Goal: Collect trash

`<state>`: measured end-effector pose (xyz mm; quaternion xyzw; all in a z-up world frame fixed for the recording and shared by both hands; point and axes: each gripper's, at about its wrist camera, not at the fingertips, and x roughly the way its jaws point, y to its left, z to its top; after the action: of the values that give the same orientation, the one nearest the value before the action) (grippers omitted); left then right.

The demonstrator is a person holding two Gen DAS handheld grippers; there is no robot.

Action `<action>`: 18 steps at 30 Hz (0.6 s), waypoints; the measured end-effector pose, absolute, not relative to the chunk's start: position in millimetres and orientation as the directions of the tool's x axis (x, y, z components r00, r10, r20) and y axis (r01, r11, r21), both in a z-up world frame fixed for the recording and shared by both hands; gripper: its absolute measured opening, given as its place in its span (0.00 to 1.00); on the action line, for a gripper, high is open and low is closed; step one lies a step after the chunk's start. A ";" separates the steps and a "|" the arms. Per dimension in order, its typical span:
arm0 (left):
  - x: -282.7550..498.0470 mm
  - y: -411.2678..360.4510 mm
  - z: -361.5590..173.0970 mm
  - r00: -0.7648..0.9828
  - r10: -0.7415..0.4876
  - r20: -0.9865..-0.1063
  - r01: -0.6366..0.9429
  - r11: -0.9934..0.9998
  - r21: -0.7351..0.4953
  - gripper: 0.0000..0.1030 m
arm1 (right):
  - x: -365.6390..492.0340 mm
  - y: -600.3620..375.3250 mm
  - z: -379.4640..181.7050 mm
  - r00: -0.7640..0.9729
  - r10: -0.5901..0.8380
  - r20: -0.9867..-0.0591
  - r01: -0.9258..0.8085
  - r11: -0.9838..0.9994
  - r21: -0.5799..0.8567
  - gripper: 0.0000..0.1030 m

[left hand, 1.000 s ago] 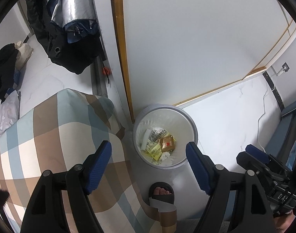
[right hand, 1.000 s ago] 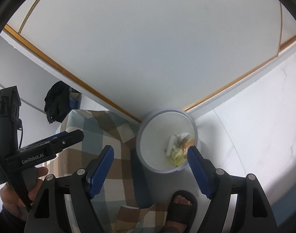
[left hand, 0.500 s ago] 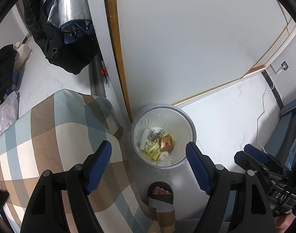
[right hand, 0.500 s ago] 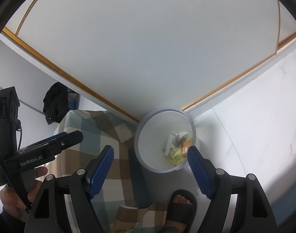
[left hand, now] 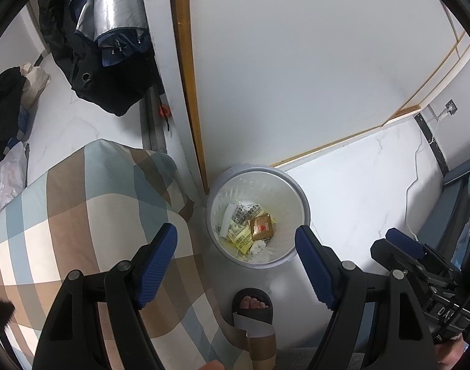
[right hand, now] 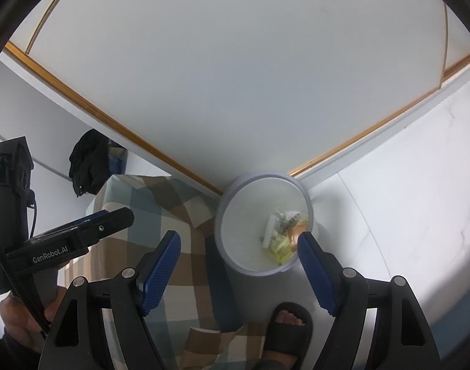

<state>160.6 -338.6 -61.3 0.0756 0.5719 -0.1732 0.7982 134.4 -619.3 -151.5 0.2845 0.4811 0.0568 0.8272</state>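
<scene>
A round white trash bin (left hand: pixel 216 194) stands on the floor in the corner by the wall, next to the bed; it also shows in the right wrist view (right hand: pixel 235 215). Inside lie wrappers: a brown packet (left hand: pixel 261 227), yellow sachets (left hand: pixel 241 237), clear foil and a tissue; they also show in the right wrist view (right hand: pixel 281 240). My left gripper (left hand: pixel 236 260) is open and empty, high above the bin. My right gripper (right hand: pixel 239 265) is open and empty, also above it. The left gripper's body (right hand: pixel 59 240) shows at the left of the right wrist view.
A bed with a checked brown, blue and cream cover (left hand: pixel 80 215) lies left of the bin. A foot in a black slipper (left hand: pixel 253 305) stands just before the bin. Dark clothes (left hand: pixel 105 46) hang on the wall. White marble floor (left hand: pixel 358 191) stretches to the right.
Both views have drifted slightly; the bin sits a little further left in each frame. Both grippers stay open and empty.
</scene>
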 end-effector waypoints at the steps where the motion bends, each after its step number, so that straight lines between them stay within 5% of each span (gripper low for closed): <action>1: 161.0 -339.2 -61.5 0.286 -0.189 -0.939 0.364 0.928 -0.076 0.74 | 134.8 -619.5 -151.3 0.530 0.369 -0.764 0.179 0.831 0.526 0.76; 18: 161.6 -339.3 -63.5 0.277 -0.188 -0.942 0.366 0.927 -0.078 0.74 | 131.5 -623.4 -149.1 0.534 0.360 -0.765 0.190 0.831 0.523 0.76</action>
<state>161.6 -339.3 -63.5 0.0773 0.5752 -0.1744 0.7954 131.5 -623.4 -149.1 0.2865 0.4802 0.0513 0.8275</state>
